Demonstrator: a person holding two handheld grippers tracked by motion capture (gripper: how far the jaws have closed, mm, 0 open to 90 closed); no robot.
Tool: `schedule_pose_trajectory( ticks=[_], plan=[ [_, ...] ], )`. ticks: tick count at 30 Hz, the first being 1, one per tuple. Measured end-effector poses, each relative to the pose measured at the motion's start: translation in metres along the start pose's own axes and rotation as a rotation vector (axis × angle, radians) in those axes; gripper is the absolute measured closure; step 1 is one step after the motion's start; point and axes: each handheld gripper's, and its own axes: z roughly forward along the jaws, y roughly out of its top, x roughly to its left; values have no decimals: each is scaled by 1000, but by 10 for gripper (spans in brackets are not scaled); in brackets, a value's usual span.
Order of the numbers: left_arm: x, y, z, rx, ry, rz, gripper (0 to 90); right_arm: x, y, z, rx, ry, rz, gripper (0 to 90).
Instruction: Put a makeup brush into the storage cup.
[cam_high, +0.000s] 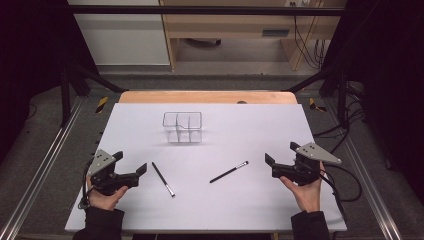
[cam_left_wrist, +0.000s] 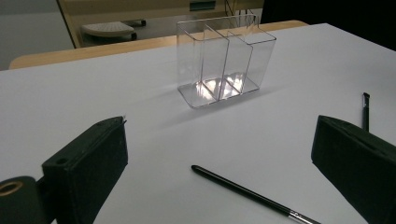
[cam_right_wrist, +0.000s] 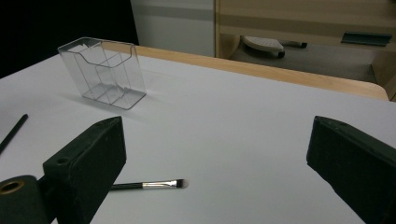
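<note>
White table (cam_high: 280, 130), wooden desk (cam_high: 225, 25) behind

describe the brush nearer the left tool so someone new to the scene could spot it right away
Start at the white table top and find the clear plastic compartment organiser standing near its far middle. Come toward the person's left hand: just right of the open left tool lies a thin black makeup brush. Unlike the other black brush, which lies nearer the right tool, this one's silver ferrule points toward the near edge.

grey floor (cam_high: 235, 80), wooden desk (cam_high: 235, 25) beyond the table, white wall panel (cam_high: 120, 35), dark curtains (cam_high: 30, 45)
</note>
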Motion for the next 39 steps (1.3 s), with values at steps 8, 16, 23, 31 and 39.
schedule_pose_trajectory(
  ticks=[8,16,23,31,39],
  plan=[
    [-1,-2,2,15,3,9,30,4,-3,5,27,6,-11,59],
    [-4,-3,3,28,1,17,31,10,-3,11,57,74,-40,92],
    [-8,-4,5,43,-3,32,31,27,0,24,113,121,-98,87],
    [-9,-4,5,44,0,41,31,42,-2,47,178,158,-143,85],
    [-11,-4,7,51,-6,45,32,56,-5,70,237,184,-201,97]
  ],
)
